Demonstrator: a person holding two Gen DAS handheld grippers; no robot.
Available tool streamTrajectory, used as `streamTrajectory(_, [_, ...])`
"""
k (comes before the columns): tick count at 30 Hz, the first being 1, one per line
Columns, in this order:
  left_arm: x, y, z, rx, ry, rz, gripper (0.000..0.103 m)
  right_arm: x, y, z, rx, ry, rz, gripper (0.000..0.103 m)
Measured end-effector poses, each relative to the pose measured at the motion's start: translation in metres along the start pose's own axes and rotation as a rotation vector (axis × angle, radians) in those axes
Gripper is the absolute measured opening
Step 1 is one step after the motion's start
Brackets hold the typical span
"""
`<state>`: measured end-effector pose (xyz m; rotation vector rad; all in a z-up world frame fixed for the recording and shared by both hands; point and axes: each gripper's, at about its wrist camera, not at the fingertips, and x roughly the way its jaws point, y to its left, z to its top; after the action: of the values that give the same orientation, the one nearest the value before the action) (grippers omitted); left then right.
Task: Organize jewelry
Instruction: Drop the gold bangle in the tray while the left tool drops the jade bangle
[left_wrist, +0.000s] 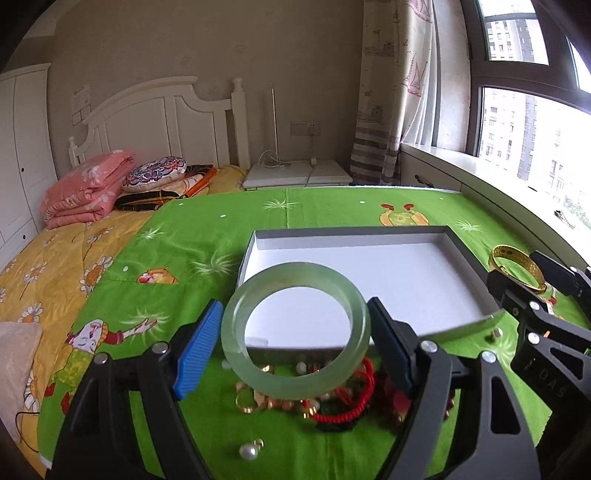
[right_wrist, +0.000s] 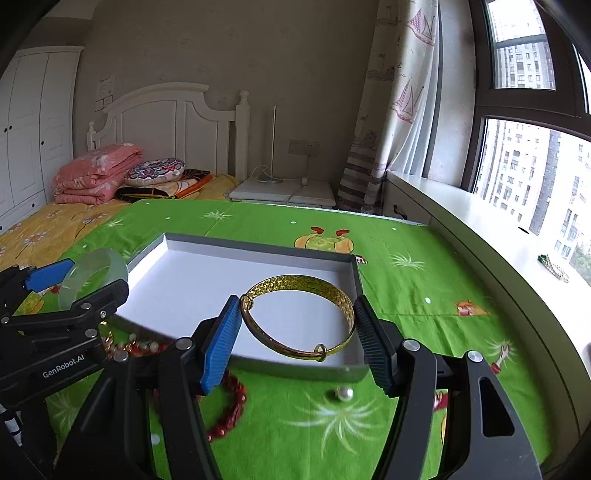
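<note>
My left gripper (left_wrist: 295, 314) is shut on a pale green jade bangle (left_wrist: 291, 384), held upright above the near rim of the shallow white box (left_wrist: 351, 230). The box's inside shows nothing lying in it. My right gripper (right_wrist: 295, 332) is shut on a patterned gold bangle (right_wrist: 306, 286), held over the box's (right_wrist: 258, 245) near right corner. From the left wrist view, the right gripper (left_wrist: 517, 280) and gold bangle (left_wrist: 532, 271) sit at the box's right edge. In the right wrist view, the left gripper (right_wrist: 79, 284) with the jade bangle (right_wrist: 107, 264) is at the left.
Loose jewelry lies on the green cloth (right_wrist: 424, 295) in front of the box: gold rings (left_wrist: 245, 400), a red cord bracelet (left_wrist: 347, 410), a red bead bracelet (right_wrist: 229, 413), pearl pieces (right_wrist: 345, 394) (left_wrist: 251, 450). Folded pink bedding (left_wrist: 85, 188) lies far left; a windowsill (right_wrist: 498, 236) runs along the right.
</note>
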<state>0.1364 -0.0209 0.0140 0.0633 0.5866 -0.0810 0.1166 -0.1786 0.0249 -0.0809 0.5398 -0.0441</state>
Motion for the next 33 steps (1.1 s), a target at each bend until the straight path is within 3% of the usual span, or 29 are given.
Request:
streamTrajectory(4, [0.038, 0.002, 0.023, -0.002, 0.002, 0.042, 0.076, 0.044, -0.004, 0.014, 0.013, 0.04, -0.007, 0.06])
streamTrajectory(8, [0.077, 0.006, 0.037, -0.026, 0.07, 0.044, 0.076, 0.081, -0.007, 0.022, 0.029, 0.103, -0.022, 0.06])
streamTrajectory(16, [0.115, 0.001, 0.042, 0.013, 0.169, 0.036, 0.077, 0.115, -0.006, 0.027, 0.03, 0.173, -0.029, 0.061])
streamTrajectory(18, [0.121, 0.001, 0.041, 0.008, 0.194, 0.035, 0.077, 0.115, -0.005, 0.026, 0.022, 0.169, -0.036, 0.071])
streamTrajectory(21, [0.126, 0.002, 0.037, -0.001, 0.218, 0.035, 0.077, 0.109, -0.001, 0.026, 0.005, 0.156, -0.028, 0.075])
streamTrajectory(24, [0.123, 0.001, 0.034, 0.018, 0.212, 0.036, 0.077, 0.103, 0.001, 0.025, -0.011, 0.149, -0.021, 0.075])
streamTrajectory(26, [0.111, -0.003, 0.036, 0.044, 0.151, 0.055, 0.078, 0.098, 0.001, 0.024, -0.01, 0.142, -0.015, 0.075])
streamTrajectory(28, [0.101, -0.008, 0.041, 0.078, 0.112, 0.066, 0.086, 0.094, 0.001, 0.023, -0.007, 0.136, -0.013, 0.075])
streamTrajectory(33, [0.08, -0.017, 0.048, 0.137, 0.065, 0.082, 0.087, 0.08, -0.001, 0.021, -0.003, 0.125, 0.0, 0.075])
